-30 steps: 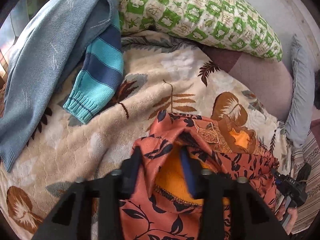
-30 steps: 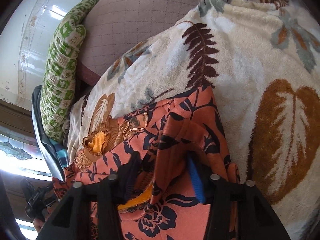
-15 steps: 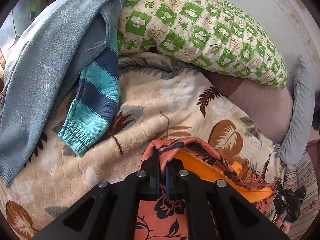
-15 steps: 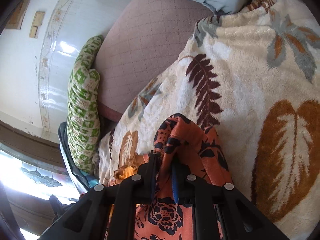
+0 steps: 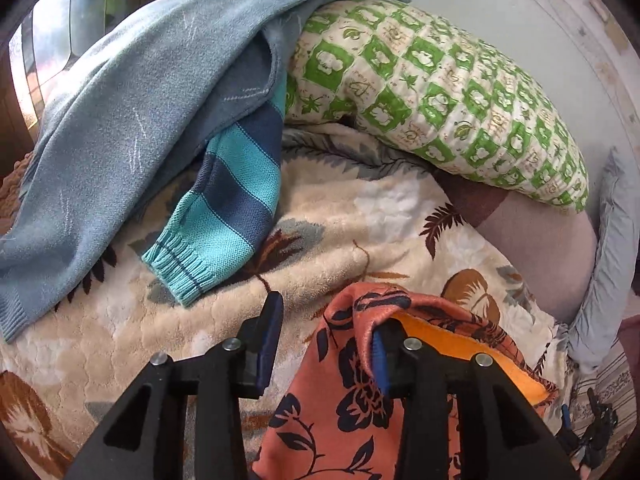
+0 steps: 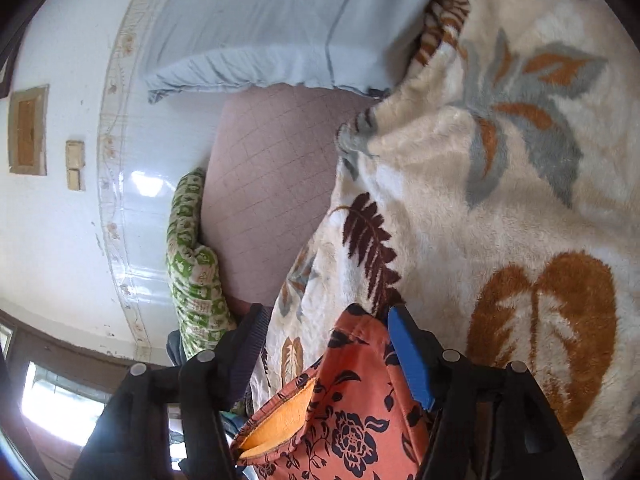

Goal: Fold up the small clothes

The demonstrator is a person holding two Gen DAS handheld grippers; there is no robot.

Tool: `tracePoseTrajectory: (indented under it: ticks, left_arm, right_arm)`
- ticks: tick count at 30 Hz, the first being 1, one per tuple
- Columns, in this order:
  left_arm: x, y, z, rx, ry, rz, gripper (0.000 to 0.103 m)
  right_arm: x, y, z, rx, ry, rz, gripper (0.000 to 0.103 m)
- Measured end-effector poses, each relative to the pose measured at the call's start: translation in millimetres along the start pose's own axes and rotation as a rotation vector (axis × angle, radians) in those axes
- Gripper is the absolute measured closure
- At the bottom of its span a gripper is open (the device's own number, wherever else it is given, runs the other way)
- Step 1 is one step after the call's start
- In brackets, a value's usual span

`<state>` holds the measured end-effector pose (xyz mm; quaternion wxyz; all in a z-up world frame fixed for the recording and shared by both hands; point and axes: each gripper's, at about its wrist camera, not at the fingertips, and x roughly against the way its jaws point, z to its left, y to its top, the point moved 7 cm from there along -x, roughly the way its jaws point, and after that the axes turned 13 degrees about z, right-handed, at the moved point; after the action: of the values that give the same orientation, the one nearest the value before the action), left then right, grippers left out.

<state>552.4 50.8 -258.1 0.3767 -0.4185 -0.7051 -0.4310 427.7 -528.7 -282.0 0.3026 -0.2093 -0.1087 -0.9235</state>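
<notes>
left wrist: close, angled down | right wrist: close, rolled | shared: orange garment (image 5: 344,392), blanket (image 6: 500,200)

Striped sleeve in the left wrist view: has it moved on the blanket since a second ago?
No. The striped sleeve lies on the same brown leaf of the blanket; only the camera shifted.

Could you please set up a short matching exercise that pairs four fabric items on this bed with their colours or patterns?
Items:
1. pillow
2. knit sleeve
3. small garment
4. blanket

Patterns:
A. cream plush with brown and grey leaves
B. green and cream checks
C. orange-red with dark flowers
D. teal and navy stripes

Pairs: 1-B, 2-D, 3-C, 4-A
</notes>
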Motion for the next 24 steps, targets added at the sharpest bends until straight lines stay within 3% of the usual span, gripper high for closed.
tracePoseTrajectory:
  ticks: [4,5,6,10,13,17,18,21,22,24]
  left_arm:
    - [24,-12,-8,-0.080,-0.024,-0.079,0.056]
    - [26,-11,-6,-0.073,-0.027,-0.088,0.049]
    - [25,-8,-2,-0.056,-0.036,-0.084,0.042]
    - [17,5,19,0.052,-0.113,-0.031,0.034]
    - [4,7,24,0.097,-0.126,0.018,0.024]
    - [-3,20,14,0.101,-0.161,0.045,0.021]
    - [-8,24,10,0.123,-0.187,0.073,0.016]
    - [-26,29,9,0.231,-0.223,0.175,0.015]
    - [-32,27,12,0.262,-0.184,0.208,0.015]
    - [-50,13,24,0.288,-0.003,0.329,0.012]
  right_arm:
    - [-32,-36,27,0.166,-0.091,0.157,0.038]
    - [-42,-49,31,0.204,-0.106,0.195,0.038]
    - [-53,-60,36,0.242,-0.119,0.235,0.039]
    - [-97,-106,47,0.378,-0.189,0.421,0.039]
    - [-125,-127,48,0.483,-0.264,0.529,0.039]
    - [-139,-135,39,0.525,-0.331,0.538,0.039]
    - [-140,-133,38,0.523,-0.328,0.530,0.039]
    - [-135,-119,36,0.488,-0.322,0.469,0.039]
    - [-132,-114,34,0.474,-0.324,0.452,0.039]
    - [-128,-107,30,0.444,-0.309,0.433,0.039]
